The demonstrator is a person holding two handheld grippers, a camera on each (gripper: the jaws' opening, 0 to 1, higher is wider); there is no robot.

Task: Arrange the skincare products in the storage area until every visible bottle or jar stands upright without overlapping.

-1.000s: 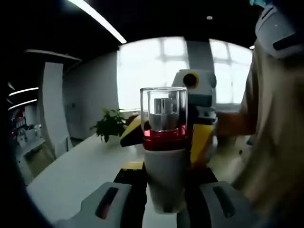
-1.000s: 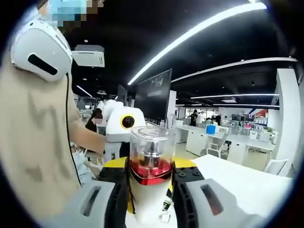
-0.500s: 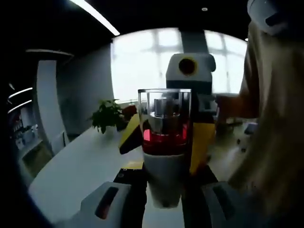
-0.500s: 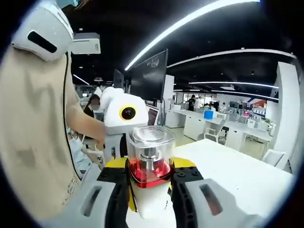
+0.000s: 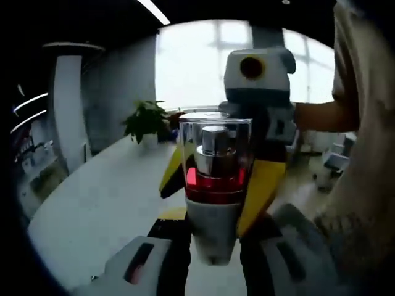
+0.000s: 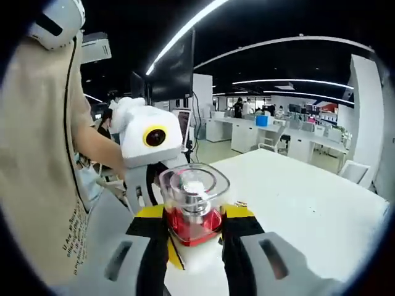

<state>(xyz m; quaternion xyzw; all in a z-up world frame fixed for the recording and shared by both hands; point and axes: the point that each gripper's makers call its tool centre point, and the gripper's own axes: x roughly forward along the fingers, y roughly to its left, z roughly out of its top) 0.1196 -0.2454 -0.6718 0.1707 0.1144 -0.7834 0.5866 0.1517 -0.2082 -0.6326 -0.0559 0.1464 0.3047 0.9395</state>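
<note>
A small bottle [image 5: 214, 197] with a clear cap, a red band and a white body is held up above the white counter [image 5: 99, 209]. Both grippers hold it, one from each side. In the left gripper view, the left gripper [image 5: 213, 262] has its jaws closed tight on the white part, and the right gripper [image 5: 256, 123] sits behind the bottle at 12 o'clock. In the right gripper view, the right gripper [image 6: 194, 262] pinches the bottle [image 6: 192, 213] too. A green plant [image 5: 147, 120] stands at 10 o'clock on the counter.
</note>
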